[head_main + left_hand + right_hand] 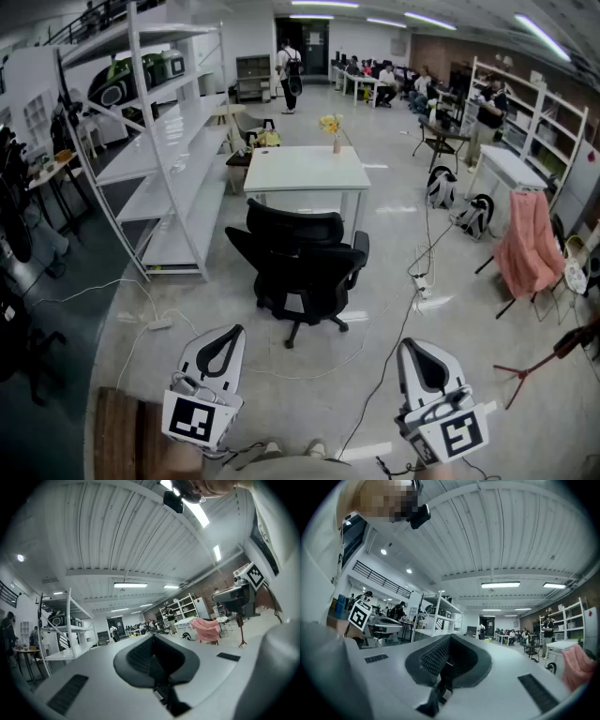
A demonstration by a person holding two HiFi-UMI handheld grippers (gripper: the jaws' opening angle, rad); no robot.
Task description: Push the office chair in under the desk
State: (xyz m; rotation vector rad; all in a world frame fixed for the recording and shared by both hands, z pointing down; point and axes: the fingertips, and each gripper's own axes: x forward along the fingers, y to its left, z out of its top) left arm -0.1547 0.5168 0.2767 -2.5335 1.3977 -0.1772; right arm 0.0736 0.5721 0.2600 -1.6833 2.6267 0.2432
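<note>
Waiting at 12 o'clock before the desk [300, 173], the office chair [298, 258] is well apart from the closed, empty left gripper [230, 335] and right gripper [413, 350]; an off-centre push may swivel it aside.

Office chair [298, 265] stands before the desk [305, 169].

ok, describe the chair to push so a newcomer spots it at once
Find the white desk mid-floor, right of the tall white shelving. The office chair stands in front of it, not tucked under. It's all black with armrests, amid white furniture.
</note>
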